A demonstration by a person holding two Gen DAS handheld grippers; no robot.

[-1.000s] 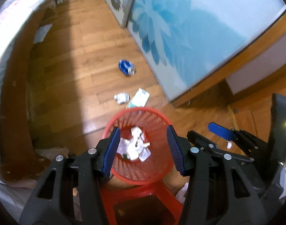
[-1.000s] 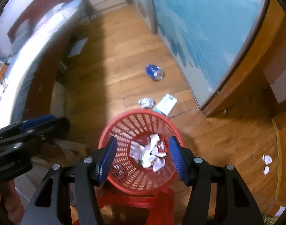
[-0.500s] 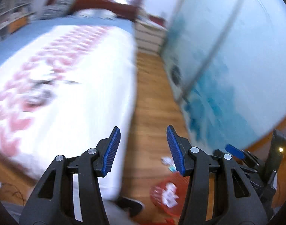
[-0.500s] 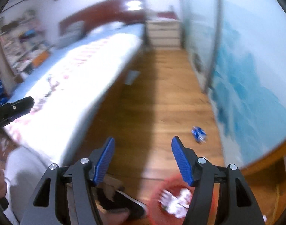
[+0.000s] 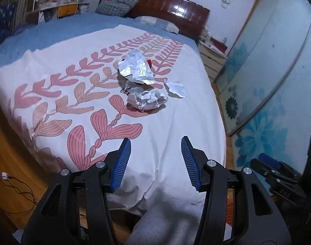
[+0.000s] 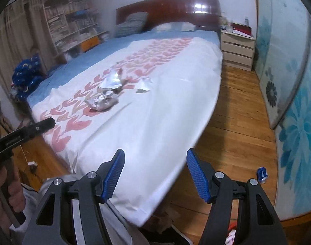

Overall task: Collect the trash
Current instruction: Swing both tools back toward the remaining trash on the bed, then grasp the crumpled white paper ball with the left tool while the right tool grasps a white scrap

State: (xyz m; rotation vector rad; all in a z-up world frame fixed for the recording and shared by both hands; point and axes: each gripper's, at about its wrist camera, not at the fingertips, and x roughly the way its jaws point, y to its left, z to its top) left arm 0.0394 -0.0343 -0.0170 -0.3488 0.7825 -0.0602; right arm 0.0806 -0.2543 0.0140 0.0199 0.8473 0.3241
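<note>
Trash lies on the bed's white patterned cover [image 5: 175, 126]: a crumpled silver foil wrapper [image 5: 136, 69], a crumpled paper ball [image 5: 147, 100] in front of it, and a small torn white scrap [image 5: 175, 87] to the right. The same pile shows in the right wrist view, foil wrapper [image 6: 112, 79], paper ball [image 6: 102, 102], scrap [image 6: 144, 84]. My left gripper [image 5: 156, 163] is open and empty, above the bed's near edge, short of the pile. My right gripper [image 6: 155, 175] is open and empty over the bed's corner. A crushed blue can [image 6: 262, 174] lies on the wooden floor.
A wardrobe with blue flower doors [image 6: 288, 81] runs along the right. A nightstand [image 6: 237, 49] stands beside the headboard [image 6: 167, 10]. Bookshelves [image 6: 73, 32] line the far left wall. A strip of wooden floor [image 6: 237, 122] lies between bed and wardrobe.
Both grippers have swung up from over the red trash basket on the floor to face the bed. The basket has left both views. Both stay open and empty.
</note>
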